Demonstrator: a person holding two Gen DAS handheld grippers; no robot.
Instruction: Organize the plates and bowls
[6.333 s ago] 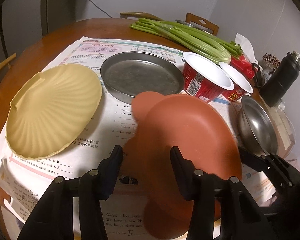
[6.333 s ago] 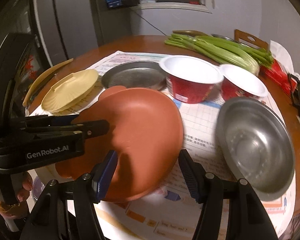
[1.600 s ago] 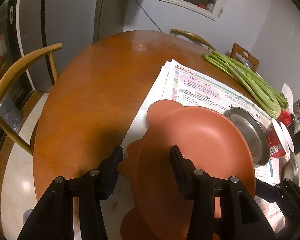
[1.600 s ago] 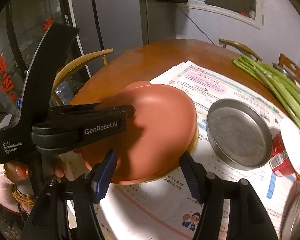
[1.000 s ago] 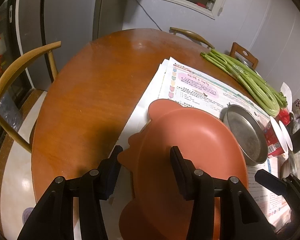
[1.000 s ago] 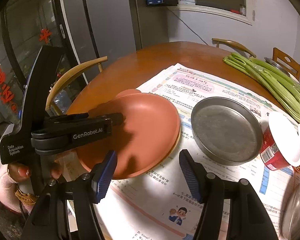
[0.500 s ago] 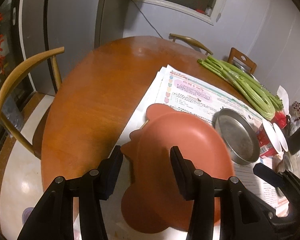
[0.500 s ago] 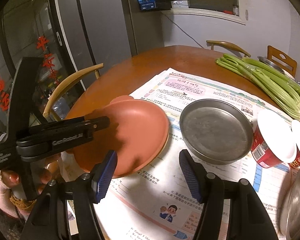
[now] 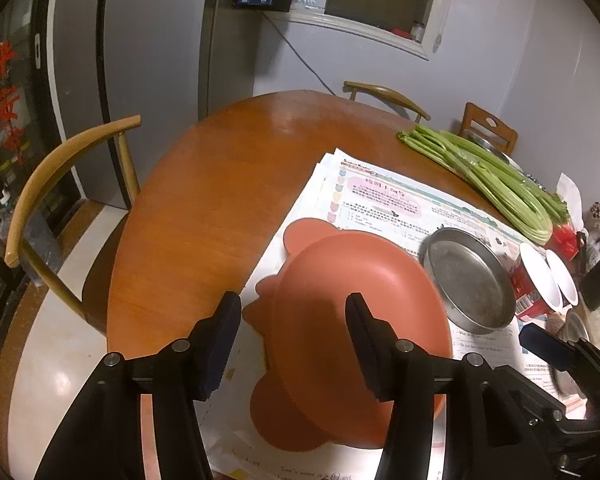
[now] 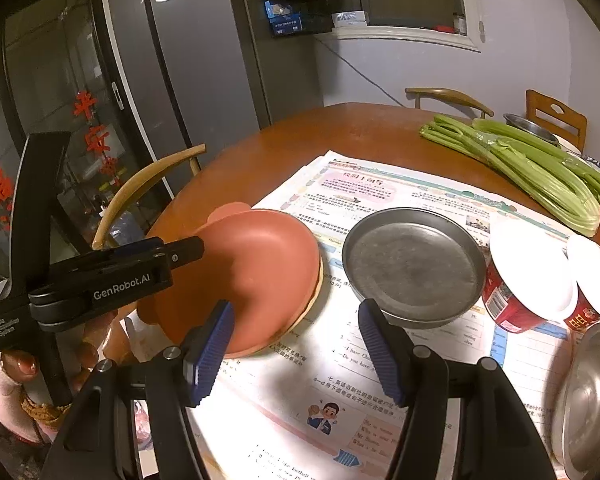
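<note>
Terracotta plate is stacked on a tan one; steel plate and bowls are left. Both claws, left and right, are wide open, nothing held.

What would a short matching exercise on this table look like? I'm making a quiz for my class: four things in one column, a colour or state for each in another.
Things:
1. ear-shaped plate
2. flat metal pan
3. celery
4. right gripper

Descriptions:
A. green, lying at the table's far side
B. open, holding nothing
C. terracotta, on top of a yellow plate
D. grey, empty, on the newspaper

Pairs: 1-C, 2-D, 3-A, 4-B
</note>
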